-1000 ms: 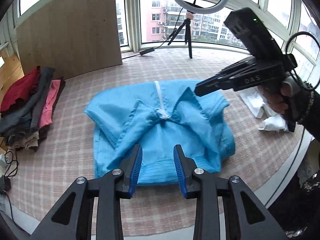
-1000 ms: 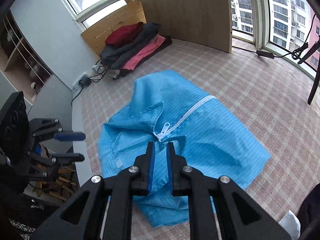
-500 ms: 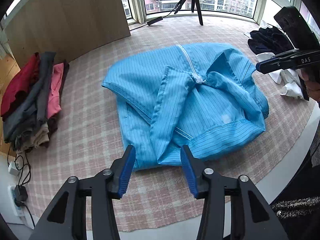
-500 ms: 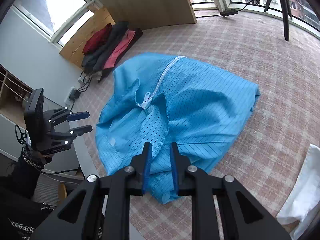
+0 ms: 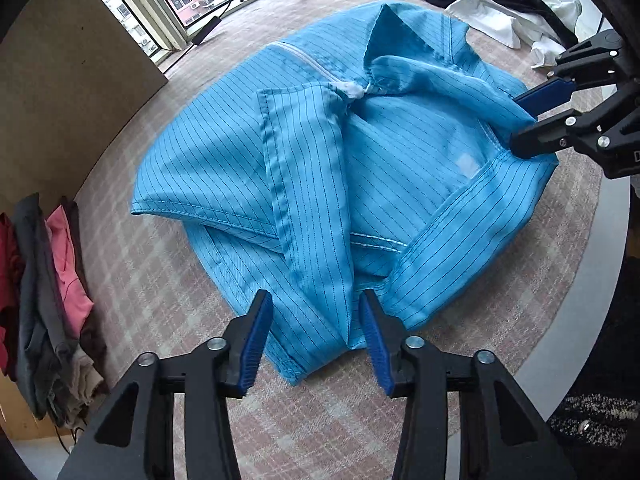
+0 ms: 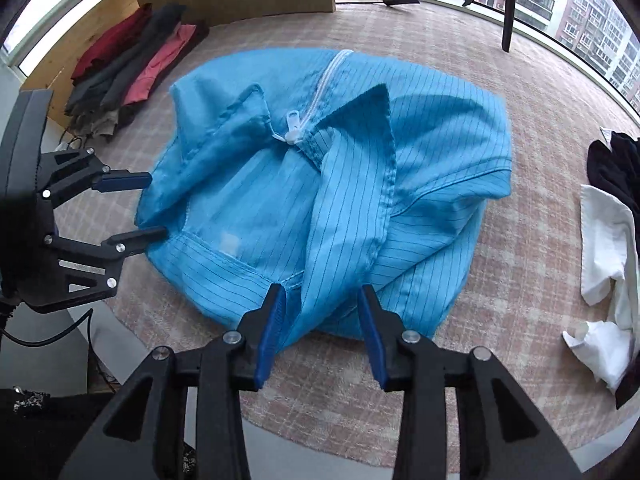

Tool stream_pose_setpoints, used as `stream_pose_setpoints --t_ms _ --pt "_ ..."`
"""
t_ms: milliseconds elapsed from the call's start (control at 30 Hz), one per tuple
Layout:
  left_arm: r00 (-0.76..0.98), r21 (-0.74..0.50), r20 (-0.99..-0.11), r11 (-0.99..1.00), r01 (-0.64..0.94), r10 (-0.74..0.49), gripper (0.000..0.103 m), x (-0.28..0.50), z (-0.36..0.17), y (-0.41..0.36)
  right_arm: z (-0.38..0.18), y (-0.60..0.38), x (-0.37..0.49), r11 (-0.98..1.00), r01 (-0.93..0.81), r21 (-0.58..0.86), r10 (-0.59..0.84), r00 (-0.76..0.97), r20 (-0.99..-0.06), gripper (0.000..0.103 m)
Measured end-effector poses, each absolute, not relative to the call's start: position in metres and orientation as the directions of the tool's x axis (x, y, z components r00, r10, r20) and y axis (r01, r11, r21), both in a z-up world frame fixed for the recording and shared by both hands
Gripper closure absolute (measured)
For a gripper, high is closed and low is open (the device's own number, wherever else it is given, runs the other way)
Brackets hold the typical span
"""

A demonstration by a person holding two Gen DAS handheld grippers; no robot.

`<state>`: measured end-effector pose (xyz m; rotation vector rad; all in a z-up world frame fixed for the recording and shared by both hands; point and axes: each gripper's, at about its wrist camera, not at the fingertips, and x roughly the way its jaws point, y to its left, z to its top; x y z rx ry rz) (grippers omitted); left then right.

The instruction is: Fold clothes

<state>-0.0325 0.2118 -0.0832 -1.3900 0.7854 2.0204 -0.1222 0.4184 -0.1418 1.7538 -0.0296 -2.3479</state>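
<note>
step in hand: taking hold of the blue jacket for a fold. the jacket lies bunched in the middle of the checked table cover, zip uppermost, collar and front panels flopped open, near hem towards the person.

left gripper: pointed steeply down at the near-left edge. its jaws have just been closing, yet its own view shows them apart, with a long fold of the jacket between them. the pads are not seen pressing on it, so i judge it not yet gripped.

right gripper: pointed down at the near-right edge. its jaws have just been opening and stand apart astride a fold of the jacket. no pressing is visible; released.

next move, in my judgement: both pairs of fingers must close on matching points of the edge, each on one clean layer. the cloth should then be lifted and drawn taut before folding. the fabric is thin and slack; a pinch through several layers would likely drag the bunch out of shape.

containers: none visible. a stack of folded garments lies directly on the cover at the far left, well apart from the jacket. a loose heap of dark and white clothes lies at the far right, likely still unfolded.
</note>
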Motion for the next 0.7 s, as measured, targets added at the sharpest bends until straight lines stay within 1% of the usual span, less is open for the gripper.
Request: stream_pose_setpoints --t_ms 33,67,100,200,300,367,400,467,567,633,700 --pt "-0.291 0.126 -0.947 -0.671 -0.730 0.138 0.102 -0.035 -0.082 0.208 -0.145 0.420 -0.124 -0.979 0.131 0.154 -0.184 -0.263 -0.947 0.074" --pt "-0.291 0.120 -0.944 -0.661 -0.741 0.155 0.102 -0.036 -0.079 0.206 -0.145 0.421 -0.125 -0.980 0.114 0.164 -0.189 -0.264 -0.946 0.086" --pt "-0.297 0.123 -0.940 -0.645 -0.754 0.169 0.102 -0.037 -0.076 0.205 -0.142 0.422 -0.126 -0.981 0.102 0.163 -0.185 -0.266 -0.946 0.100" --pt "-0.326 0.116 -0.919 -0.636 -0.763 0.223 0.102 -0.037 -0.052 0.198 -0.120 0.420 -0.123 -0.987 0.111 0.119 -0.148 -0.314 -0.938 0.100" --pt "-0.419 0.170 -0.872 -0.643 -0.747 0.255 0.102 -0.026 -0.027 0.192 -0.092 0.420 -0.114 -0.988 0.122 0.092 -0.134 -0.399 -0.907 0.100" --pt "-0.468 0.204 -0.842 -0.643 -0.738 0.269 0.102 -0.017 -0.017 0.191 -0.084 0.418 -0.107 -0.991 0.120 0.063 -0.111 -0.456 -0.883 0.100" --pt "-0.464 0.203 -0.844 -0.640 -0.741 0.270 0.102 -0.014 -0.022 0.193 -0.088 0.416 -0.104 -0.993 0.117 0.035 -0.087 -0.475 -0.876 0.100" --pt "-0.414 0.171 -0.875 -0.639 -0.750 0.252 0.102 -0.012 -0.047 0.196 -0.100 0.412 -0.100 -0.994 0.111 -0.011 -0.046 -0.496 -0.867 0.100" --pt "-0.335 0.125 -0.918 -0.644 -0.755 0.214 0.102 -0.004 -0.083 0.198 -0.136 0.413 -0.098 -0.994 0.110 -0.001 -0.045 -0.423 -0.905 0.100" --pt "-0.311 0.089 -0.924 -0.665 -0.742 0.223 0.102 0.000 -0.087 0.198 -0.150 0.416 -0.096 -0.994 0.110 0.009 -0.051 -0.391 -0.919 0.101" --pt "-0.301 0.072 -0.926 -0.676 -0.733 0.229 0.102 0.002 -0.088 0.199 -0.149 0.420 -0.097 -0.993 0.117 0.008 -0.053 -0.385 -0.921 0.101"
